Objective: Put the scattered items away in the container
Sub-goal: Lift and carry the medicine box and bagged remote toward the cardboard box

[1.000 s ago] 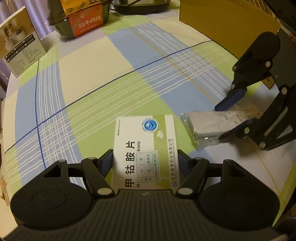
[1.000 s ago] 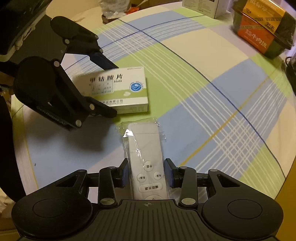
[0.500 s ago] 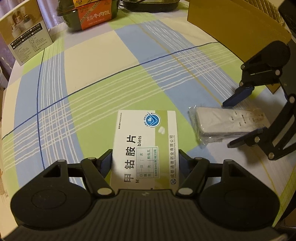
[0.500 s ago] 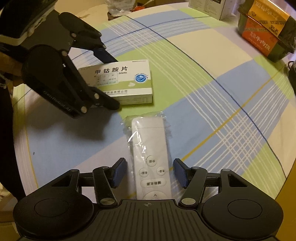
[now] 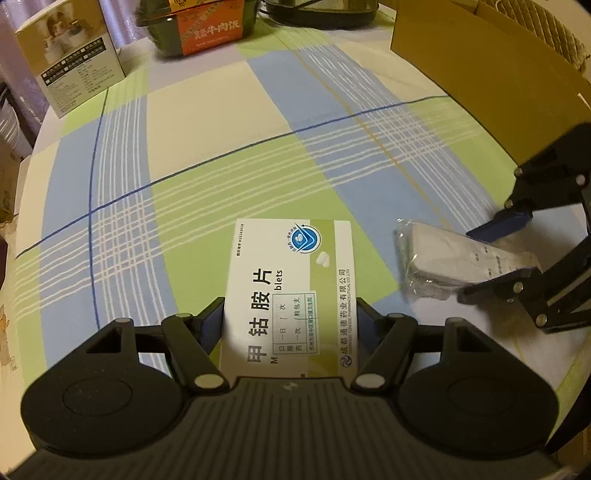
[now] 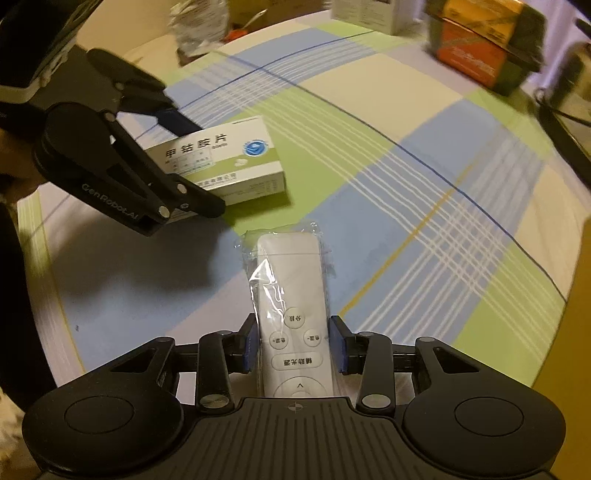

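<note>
Right tool (image 6: 294,345) reclosed, now clamping wrapped remote (image 6: 291,314), left tool (image 5: 289,325) still gripping medicine box (image 5: 291,291)

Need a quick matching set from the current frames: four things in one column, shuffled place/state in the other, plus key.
1. medicine box
2. remote in plastic wrap
3. cardboard box
4. orange food pack

A. brown, at the table's right edge in the left wrist view
B. between the right gripper's fingers
C. at the far edge of the table
D. between the left gripper's fingers

Pairs: 1-D, 2-B, 3-A, 4-C
</note>
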Motion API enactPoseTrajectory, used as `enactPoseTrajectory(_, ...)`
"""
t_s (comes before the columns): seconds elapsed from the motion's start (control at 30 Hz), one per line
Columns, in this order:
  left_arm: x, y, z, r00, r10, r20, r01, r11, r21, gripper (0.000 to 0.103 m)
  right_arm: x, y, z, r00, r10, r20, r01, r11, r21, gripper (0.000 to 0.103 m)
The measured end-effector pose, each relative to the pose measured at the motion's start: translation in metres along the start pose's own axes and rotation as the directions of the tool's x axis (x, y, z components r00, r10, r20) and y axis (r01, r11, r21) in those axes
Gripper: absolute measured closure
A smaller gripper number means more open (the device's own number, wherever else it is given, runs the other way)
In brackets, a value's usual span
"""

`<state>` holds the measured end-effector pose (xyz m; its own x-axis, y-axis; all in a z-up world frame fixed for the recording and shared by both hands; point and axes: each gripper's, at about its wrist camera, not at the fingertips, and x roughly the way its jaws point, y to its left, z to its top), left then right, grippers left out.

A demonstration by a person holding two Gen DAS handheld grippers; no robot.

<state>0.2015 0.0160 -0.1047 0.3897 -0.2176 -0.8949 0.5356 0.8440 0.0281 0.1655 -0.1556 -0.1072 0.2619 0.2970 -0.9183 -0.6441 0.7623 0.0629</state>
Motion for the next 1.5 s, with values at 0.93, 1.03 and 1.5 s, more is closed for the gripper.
enactPoseTrajectory(0.93, -0.138, -0.123, 0.042, 0.978, -0.069, 0.199, 0.073, 0.997, -0.014, 0.036, -0.223, -0.036, -0.064, 0.925, -0.308, 0.224, 0.188, 0.881, 0.435, 0.061)
enactPoseTrajectory(1.03, -0.146, -0.148, 0.059, 0.972, -0.093, 0.218, 0.092, 0.996, 0.015, 0.036, -0.243, -0.048, -0.083, 0.908, -0.348, 0.234, 0.204, 0.853, 0.48, 0.061)
enactPoseTrajectory(1.5, -0.147, -0.242, 0.147, 0.951, -0.162, 0.264, 0.144, 0.986, 0.089, 0.036, -0.29, -0.109, -0.131, 0.844, -0.464, 0.269, 0.224, 0.761, 0.609, 0.061)
